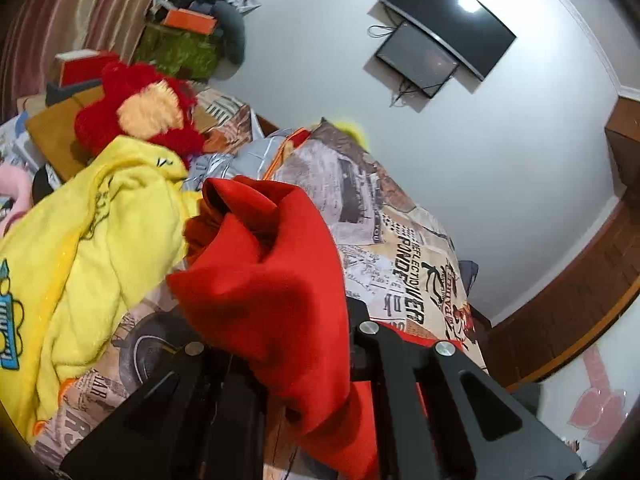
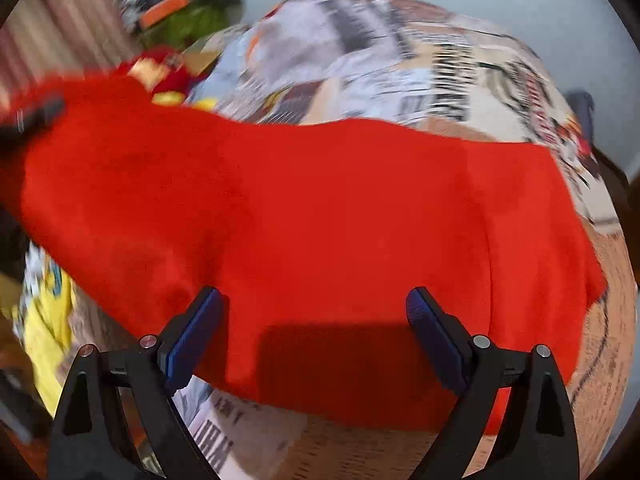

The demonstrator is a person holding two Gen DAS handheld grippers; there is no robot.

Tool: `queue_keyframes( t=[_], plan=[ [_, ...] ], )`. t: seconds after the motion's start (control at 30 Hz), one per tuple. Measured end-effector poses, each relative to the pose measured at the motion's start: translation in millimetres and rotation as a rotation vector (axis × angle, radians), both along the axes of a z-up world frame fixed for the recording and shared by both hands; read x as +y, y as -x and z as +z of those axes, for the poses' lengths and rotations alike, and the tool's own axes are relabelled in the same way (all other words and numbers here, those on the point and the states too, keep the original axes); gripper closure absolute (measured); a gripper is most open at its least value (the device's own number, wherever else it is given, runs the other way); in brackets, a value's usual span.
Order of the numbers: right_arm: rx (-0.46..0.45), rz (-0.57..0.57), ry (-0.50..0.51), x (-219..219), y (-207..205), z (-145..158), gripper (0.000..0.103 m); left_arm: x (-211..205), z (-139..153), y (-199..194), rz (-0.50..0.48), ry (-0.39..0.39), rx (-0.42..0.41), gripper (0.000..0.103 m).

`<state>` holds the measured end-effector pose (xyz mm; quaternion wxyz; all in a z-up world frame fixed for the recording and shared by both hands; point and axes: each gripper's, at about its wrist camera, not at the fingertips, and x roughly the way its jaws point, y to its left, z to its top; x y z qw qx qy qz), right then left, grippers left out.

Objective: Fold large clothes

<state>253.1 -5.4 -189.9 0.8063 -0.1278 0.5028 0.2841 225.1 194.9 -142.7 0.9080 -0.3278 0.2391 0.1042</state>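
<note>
Left gripper: fingers drawn nearly together, clamped on a bunched fold of the red garment. Fingertips hidden under the cloth; black frame visible at the lower edge. Garment rising in a crumpled peak from the grip, above the bed.

Right gripper: fingers spread wide, blue pads facing each other, nothing between them. Poised over the red garment, pointing steeply down; contact with the cloth not determinable. Right wrist view blurred.

Red garment: spread across the bed in the right wrist view, near edge lying just behind the open fingers, left end lifted toward a dark blurred object at the frame's left edge.

Bed: covered by a newspaper-print spread. Yellow blanket heaped on its left part, beside the red garment. Red plush toy past the blanket, near the headboard end. Grey striped cloth between the toy and the red garment.

Wall: two dark screens mounted, cables hanging beside them. Clutter pile in the far corner next to a striped curtain.
</note>
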Motion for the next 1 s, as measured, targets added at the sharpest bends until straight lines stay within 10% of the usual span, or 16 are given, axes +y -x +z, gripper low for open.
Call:
queue_keyframes(
  t=[0.23,0.57,1.0],
  plan=[
    [0.011,0.022,-0.082,-29.5,4.3,23.0,0.011,-30.6,18.2,-6.6,-0.053,-0.056,0.000,0.096],
    [-0.107,-0.352,-0.168,-194.4,-9.4,63.7,0.011,-169.1,48.7,-67.3,-0.323,-0.128,-0.023,0.096],
    [-0.072,-0.535,-0.130,-284.9,-1.6,52.8,0.011,-305.4,-75.8,-93.7,-0.799,-0.186,0.374,0.096]
  ],
)
